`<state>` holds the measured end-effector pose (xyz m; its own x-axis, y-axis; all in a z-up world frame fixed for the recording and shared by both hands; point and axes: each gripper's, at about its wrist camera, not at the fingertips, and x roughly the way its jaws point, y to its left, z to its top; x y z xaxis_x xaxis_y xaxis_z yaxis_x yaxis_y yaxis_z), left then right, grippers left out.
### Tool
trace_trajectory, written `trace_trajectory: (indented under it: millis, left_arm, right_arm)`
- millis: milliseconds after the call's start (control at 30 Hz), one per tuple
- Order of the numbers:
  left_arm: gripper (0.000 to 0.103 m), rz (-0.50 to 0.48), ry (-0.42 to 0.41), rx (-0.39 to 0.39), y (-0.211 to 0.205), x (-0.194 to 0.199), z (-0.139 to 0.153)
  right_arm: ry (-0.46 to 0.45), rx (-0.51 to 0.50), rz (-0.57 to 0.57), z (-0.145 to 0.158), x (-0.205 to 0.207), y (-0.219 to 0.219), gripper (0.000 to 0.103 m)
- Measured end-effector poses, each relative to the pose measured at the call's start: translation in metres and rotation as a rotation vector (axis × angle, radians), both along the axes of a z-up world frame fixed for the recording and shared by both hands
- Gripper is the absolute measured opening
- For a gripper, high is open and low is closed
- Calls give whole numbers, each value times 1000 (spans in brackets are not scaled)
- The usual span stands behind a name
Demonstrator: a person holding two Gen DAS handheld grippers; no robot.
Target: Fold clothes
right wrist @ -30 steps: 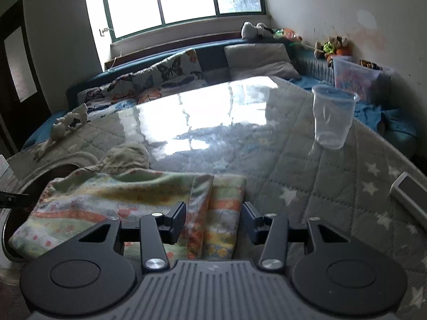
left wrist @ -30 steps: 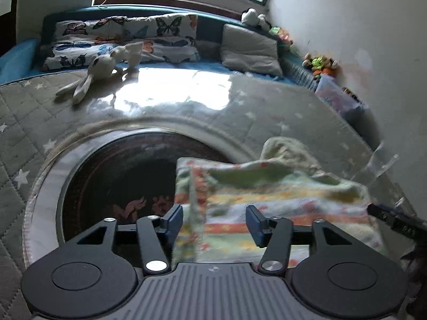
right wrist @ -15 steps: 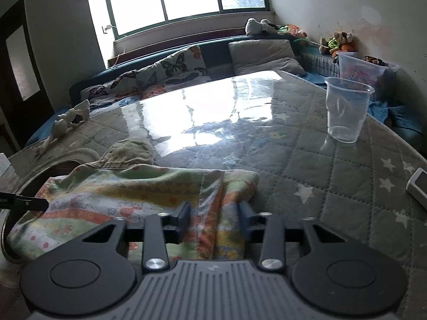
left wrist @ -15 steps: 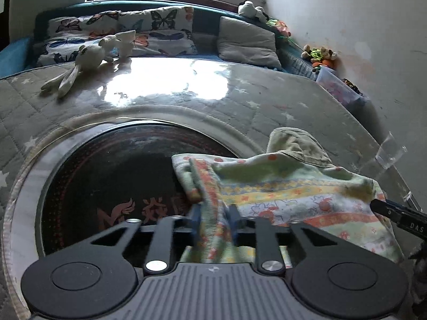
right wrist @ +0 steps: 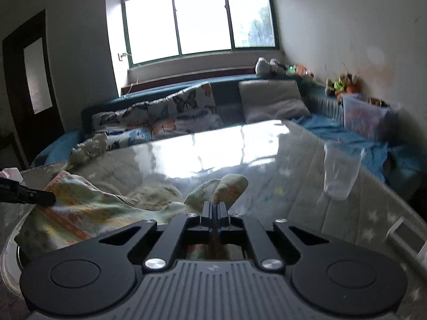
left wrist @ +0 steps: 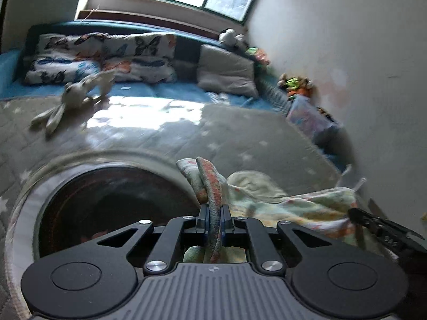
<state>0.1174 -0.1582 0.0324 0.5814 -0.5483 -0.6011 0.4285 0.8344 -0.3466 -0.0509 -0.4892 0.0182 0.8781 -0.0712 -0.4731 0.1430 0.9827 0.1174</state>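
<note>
The left gripper [left wrist: 214,220] pinches one bunched end of the cloth [left wrist: 293,210], a roll of patterned fabric standing up between its fingers [left wrist: 204,217]. The right gripper [right wrist: 214,214] has just closed as well, its fingers pressed almost together on the other end, where a small hump of fabric pokes up just above them. The cloth lies low and centre in both views, slung between the two grippers over the quilted tabletop [left wrist: 240,133].

The step in hand looks like lifting the near edge to start a fold. The next move would call for carrying both ends evenly away across the cloth and laying them on its far edge, with the two grips kept level so the fabric does not twist or slip out.

The left view shows a dark round inset [left wrist: 112,200] in the tabletop at lower left, partly under the cloth, and the right gripper's tip at the right edge. The right view shows a clear cup [right wrist: 340,170] standing at mid right, well apart from the cloth, plus the left gripper's tip at the left edge and a door at far left.
</note>
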Motion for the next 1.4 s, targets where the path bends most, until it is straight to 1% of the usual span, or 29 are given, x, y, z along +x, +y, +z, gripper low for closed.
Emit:
trace_trajectory:
  millis: [233,367,433,567,667,733,900,933,967,1000,1033,1067,1100,1133,1167,1200,1267,1333,1400]
  left_arm:
    - [8,-56,-26,-19,-34,-2,17]
    - [9,-75,-21,-15,-53,4,18]
    - [9,-87,-10,-1,-61,6,14]
    - [9,-108,32,43,-75,8,-5]
    - [10,-104,39,83,-79,9,-17]
    - [10,-100,49,90,-77,10,-22]
    - [13,-90,48,96,-70,7,-23]
    - [16,-89,45,99,-68,5,-22]
    - [23,-89,42,101,-67,3,-22]
    - [27,-89,39,104,-66,1,-21]
    - [37,-89,34,108,-65,-2,-21]
    - [44,-88,30,111,-64,-4,-20]
    - [46,-89,25,115,-63,-7,-20]
    - [49,-91,19,120,-61,-9,-20]
    - [53,-93,15,123,-60,-12,-20]
    - [56,-93,13,125,-58,-14,-21]
    - [64,-88,9,127,-54,-19,-21]
    - [68,-79,1,127,-50,-23,-21]
    - [69,-72,-5,125,-45,-27,-20]
  right_arm:
    - [-36,-73,-50,24,-7,-13,3]
    - [-31,-113,-88,31,-7,-23,3]
    - [-7,-121,-102,29,-3,-28,3]
    - [44,-110,-124,17,1,-33,3]
    - [74,-106,-133,5,1,-34,3]
    - [92,-105,-135,0,2,-33,3]
    - [110,-108,-131,-5,2,-30,10]
    - [111,-107,-127,-5,1,-29,13]
    - [112,-107,-125,-5,0,-28,27]
    - [111,-107,-122,-6,0,-27,45]
    - [110,-108,-120,-6,0,-26,51]
    - [108,-112,-116,-6,-2,-24,52]
    - [107,-115,-113,-6,-3,-22,52]
    - [107,-114,-108,-7,-4,-20,58]
    - [109,-107,-103,-7,-4,-18,67]
    - [111,-102,-99,-7,-5,-16,76]
    - [112,-104,-92,-9,-7,-11,84]
    - [117,-107,-85,-11,-9,-4,87]
    - [127,-98,-75,-14,-11,3,94]
